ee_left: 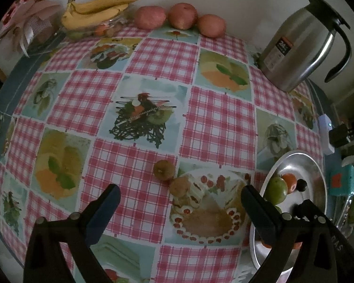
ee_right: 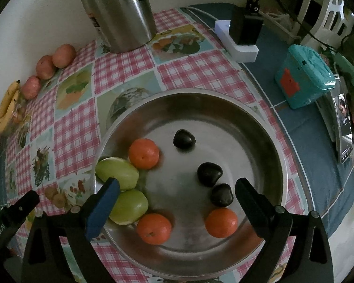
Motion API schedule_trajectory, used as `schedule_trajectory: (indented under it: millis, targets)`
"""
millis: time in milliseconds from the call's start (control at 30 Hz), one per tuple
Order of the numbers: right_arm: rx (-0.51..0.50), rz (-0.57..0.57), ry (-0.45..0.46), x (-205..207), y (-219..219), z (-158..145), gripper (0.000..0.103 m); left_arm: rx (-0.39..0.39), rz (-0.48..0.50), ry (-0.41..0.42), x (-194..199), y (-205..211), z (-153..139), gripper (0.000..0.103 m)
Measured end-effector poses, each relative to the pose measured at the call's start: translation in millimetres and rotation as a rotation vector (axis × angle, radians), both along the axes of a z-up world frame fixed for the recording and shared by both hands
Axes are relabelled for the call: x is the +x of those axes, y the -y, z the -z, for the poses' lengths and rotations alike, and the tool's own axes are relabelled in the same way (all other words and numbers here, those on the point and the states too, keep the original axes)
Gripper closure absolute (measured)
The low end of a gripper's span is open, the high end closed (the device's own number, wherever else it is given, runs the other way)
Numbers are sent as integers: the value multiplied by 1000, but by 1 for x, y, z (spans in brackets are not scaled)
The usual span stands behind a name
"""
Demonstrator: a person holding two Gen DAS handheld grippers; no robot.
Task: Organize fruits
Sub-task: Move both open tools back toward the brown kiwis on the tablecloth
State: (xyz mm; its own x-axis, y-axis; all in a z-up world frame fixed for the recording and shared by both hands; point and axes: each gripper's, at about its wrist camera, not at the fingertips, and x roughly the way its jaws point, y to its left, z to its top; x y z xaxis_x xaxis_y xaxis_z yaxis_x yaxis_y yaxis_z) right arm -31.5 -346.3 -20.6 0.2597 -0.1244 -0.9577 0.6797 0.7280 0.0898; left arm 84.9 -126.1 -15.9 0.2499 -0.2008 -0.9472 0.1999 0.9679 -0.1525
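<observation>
A steel plate (ee_right: 224, 108) holds three oranges (ee_right: 144, 153), two green fruits (ee_right: 118, 173) and three dark plums (ee_right: 209, 174). My right gripper (ee_right: 177, 186) hangs open and empty just above the plate's near half. Two brown kiwis (ee_left: 164, 169) lie on the checked tablecloth, left of the plate (ee_left: 302, 162). My left gripper (ee_left: 180, 192) is open and empty, just short of the kiwis. The kiwis also show in the right wrist view (ee_right: 55, 197), with the left gripper's finger beside them.
Three red apples (ee_left: 183, 15) and a banana bunch (ee_left: 99, 9) in a glass dish lie along the far wall. A steel thermos jug (ee_left: 302, 44) stands at the back right. A white power strip (ee_right: 236, 40) and a teal box (ee_right: 304, 77) sit right of the plate.
</observation>
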Motion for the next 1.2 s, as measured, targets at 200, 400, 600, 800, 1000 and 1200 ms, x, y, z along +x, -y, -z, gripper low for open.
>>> schedule_trajectory:
  millis: [200,400,600,800,1000,1200]
  targets:
    - [-2,-12,-5,2,-2,0,5,34,7,27,0,-1,-3,0]
    - [3,-31,-12,5,-6,1,5,99,49,63,1,-3,-5,0]
    - [12,-55,-24,13,-16,2,5,110,35,79,7,-18,-10,0]
    - [4,-93,-33,24,-35,2,5,92,-1,64,13,-40,-11,0]
    - [-5,-134,-46,34,-54,3,5,69,-63,57,21,-68,-13,0]
    - [-17,-174,-56,47,-75,2,5,38,-136,46,30,-98,-15,0]
